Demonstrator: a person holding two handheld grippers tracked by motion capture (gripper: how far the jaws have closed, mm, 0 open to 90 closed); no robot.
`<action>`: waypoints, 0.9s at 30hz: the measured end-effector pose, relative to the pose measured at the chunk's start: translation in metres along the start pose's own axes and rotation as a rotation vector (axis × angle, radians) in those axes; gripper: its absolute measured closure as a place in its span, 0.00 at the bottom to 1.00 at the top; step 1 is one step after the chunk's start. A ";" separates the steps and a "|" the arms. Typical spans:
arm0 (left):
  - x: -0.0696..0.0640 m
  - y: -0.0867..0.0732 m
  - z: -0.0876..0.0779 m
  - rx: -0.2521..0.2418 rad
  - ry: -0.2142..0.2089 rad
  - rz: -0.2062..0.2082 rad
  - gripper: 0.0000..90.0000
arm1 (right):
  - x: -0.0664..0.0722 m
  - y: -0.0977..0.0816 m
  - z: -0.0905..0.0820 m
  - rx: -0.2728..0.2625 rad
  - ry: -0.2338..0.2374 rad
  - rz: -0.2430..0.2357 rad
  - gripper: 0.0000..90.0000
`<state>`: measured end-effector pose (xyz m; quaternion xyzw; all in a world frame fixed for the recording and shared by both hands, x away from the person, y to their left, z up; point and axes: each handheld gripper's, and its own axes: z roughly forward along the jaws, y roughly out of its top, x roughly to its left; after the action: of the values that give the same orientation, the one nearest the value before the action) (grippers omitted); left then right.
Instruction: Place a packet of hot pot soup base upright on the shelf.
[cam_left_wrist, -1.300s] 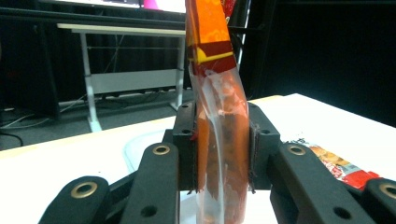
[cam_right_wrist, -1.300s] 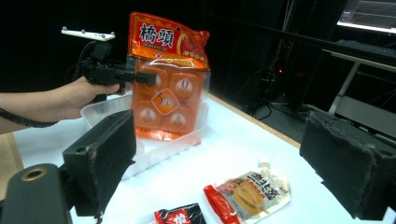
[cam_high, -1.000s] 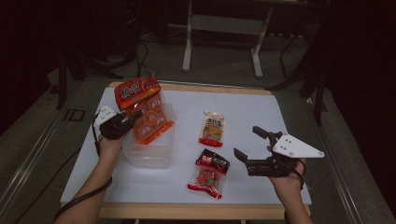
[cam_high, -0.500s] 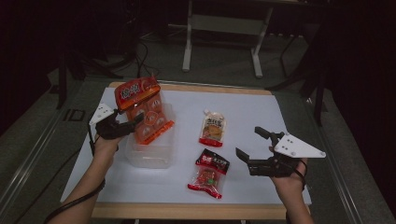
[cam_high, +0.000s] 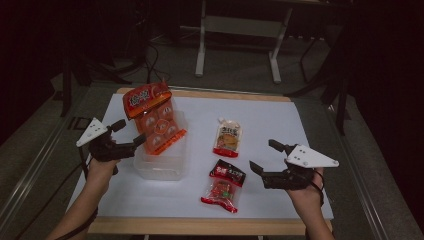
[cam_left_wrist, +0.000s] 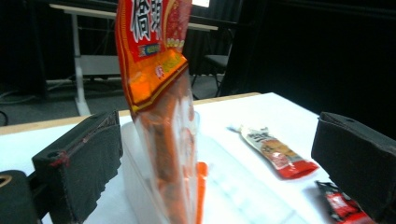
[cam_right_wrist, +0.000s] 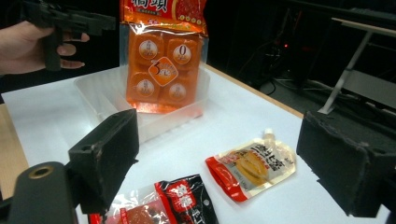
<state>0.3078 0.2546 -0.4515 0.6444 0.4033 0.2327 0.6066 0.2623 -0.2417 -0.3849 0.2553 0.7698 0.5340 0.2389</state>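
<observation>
An orange snack package (cam_high: 152, 117) stands on end in a clear plastic tub (cam_high: 160, 169) at the table's left, leaning on the tub's far wall. My left gripper (cam_high: 131, 132) is just left of it. Its jaws have just been opening and now stand wide, with no pad touching the package. In the left gripper view the package (cam_left_wrist: 159, 93) rises ahead between the two jaws. My right gripper (cam_high: 262, 156) hovers open at the right, near a red-and-black packet (cam_high: 224, 185) and a yellow pouch (cam_high: 227, 138). Both lie flat on the white sheet.
The white sheet (cam_high: 280, 115) covers most of the wooden table, with bare sheet behind the pouch. In the right gripper view the tub (cam_right_wrist: 93, 95) holds the package (cam_right_wrist: 163, 56), and the left hand's gripper (cam_right_wrist: 70, 18) shows beside it. Table legs stand beyond the far edge.
My left gripper let go of the orange package and drew back to the left and slightly up. The package stays standing in the tub. The right gripper barely moved.
</observation>
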 end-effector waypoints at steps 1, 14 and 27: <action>-0.002 0.000 -0.003 0.006 -0.005 0.010 0.03 | 0.000 0.000 0.001 0.002 0.005 0.003 0.15; -0.042 -0.005 -0.031 -0.006 -0.091 0.063 0.03 | 0.000 -0.015 0.019 0.040 0.060 0.004 0.16; -0.082 -0.020 -0.032 0.036 -0.219 0.099 0.03 | 0.005 -0.032 0.032 0.101 0.107 0.089 0.12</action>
<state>0.2317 0.2064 -0.4504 0.6957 0.3065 0.1833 0.6232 0.2744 -0.2253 -0.4261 0.2722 0.7952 0.5175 0.1605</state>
